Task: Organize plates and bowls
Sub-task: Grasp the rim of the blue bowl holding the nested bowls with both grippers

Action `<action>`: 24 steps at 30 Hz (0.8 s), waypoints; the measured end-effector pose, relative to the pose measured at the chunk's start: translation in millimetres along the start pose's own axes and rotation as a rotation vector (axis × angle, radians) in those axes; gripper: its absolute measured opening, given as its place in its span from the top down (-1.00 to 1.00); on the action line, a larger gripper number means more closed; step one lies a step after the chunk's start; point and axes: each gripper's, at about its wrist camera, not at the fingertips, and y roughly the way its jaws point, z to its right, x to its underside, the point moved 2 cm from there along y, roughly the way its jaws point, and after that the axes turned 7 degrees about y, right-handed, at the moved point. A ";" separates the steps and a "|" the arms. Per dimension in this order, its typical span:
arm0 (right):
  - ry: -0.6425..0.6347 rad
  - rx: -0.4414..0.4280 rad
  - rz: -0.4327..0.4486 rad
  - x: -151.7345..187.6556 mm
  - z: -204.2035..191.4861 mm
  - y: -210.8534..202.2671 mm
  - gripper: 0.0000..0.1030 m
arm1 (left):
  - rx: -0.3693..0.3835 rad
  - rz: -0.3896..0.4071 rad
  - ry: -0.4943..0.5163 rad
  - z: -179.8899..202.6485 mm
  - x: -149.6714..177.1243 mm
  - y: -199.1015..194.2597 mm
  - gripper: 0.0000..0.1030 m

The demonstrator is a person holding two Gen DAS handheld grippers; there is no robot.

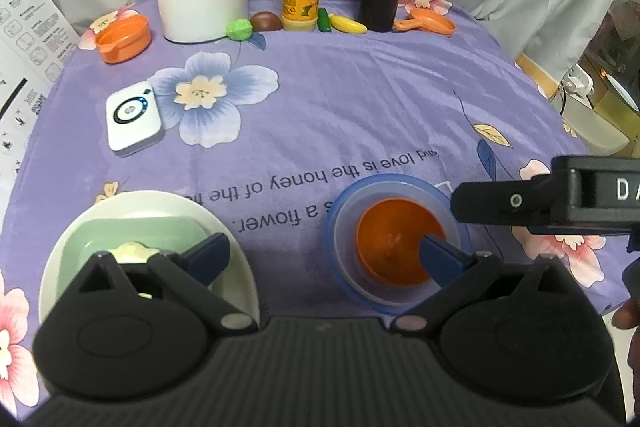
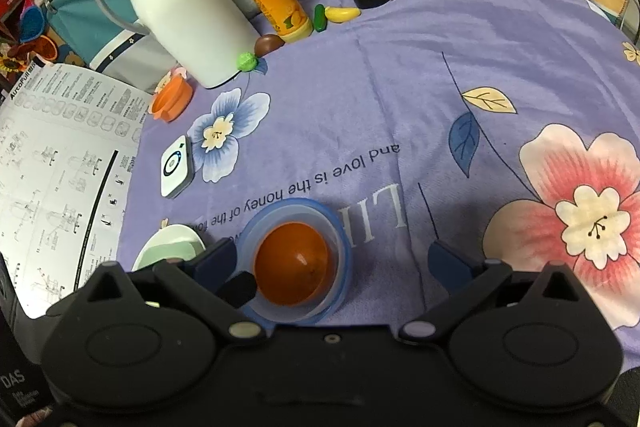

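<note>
Black tongs filled the bottom of both pictures. Both the left tongs [image 1: 325, 259] and the right tongs [image 2: 334, 265] were spread wide, and neither one was pinching anything.

Just past them, low in the frame, sat the bowls. An orange bowl [image 1: 394, 241] sat inside a blue bowl [image 1: 340, 227]. In the left view these bowls were at the lower right, and the right blue finger [image 1: 442, 259] of the left tongs reached over the orange bowl. I could not tell if it touched. At the lower left was a white plate [image 1: 240, 259] with a green dish [image 1: 96, 239] in it, and the left finger hung over that plate.

In the right view the bowls lay toward the lower left, closer to the left finger than the right one. So the bowls were between the two tongs, near to both. They are round, so no side looks better to grab. I think the left tongs were a bit closer, with one finger already over the bowl.
</note>
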 end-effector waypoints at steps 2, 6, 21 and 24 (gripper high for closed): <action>-0.002 0.000 0.000 -1.1 0.5 2.1 -0.95 | 0.012 -0.002 0.002 1.7 0.1 3.7 -1.00; 0.004 0.000 -0.013 -2.4 1.5 7.8 -0.75 | 0.038 -0.009 0.008 5.2 0.6 11.8 -0.99; -0.019 -0.035 -0.064 0.2 -6.3 25.7 -0.04 | 0.113 -0.036 -0.044 2.2 2.3 29.8 -0.38; -0.034 -0.025 -0.061 1.2 -9.5 27.0 0.11 | 0.127 -0.045 -0.051 2.3 3.4 32.5 0.06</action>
